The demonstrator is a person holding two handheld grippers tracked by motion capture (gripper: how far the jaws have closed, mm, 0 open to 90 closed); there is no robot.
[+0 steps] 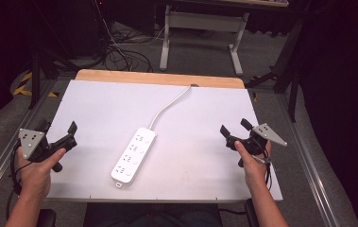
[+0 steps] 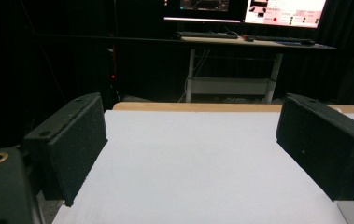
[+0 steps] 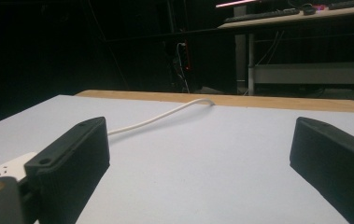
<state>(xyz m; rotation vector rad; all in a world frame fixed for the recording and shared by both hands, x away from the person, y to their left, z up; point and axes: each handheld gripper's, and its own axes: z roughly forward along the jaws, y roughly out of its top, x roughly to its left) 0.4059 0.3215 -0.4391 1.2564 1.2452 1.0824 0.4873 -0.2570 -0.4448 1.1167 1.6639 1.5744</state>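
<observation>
Lying flat on matte white table (image 1: 205, 142): glossy oblong power strip (image 1: 134, 154); both grippers' felt-padded fingers released, empty.

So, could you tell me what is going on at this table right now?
A person sits at a white table with a two-jaw gripper in each hand. The left gripper and the right gripper are both held near the table's side edges, jaws open and nothing between them. A white power strip lies untouched in the middle, between the two grippers, its cable running off over the far edge. Neither gripper is close to it yet.
</observation>
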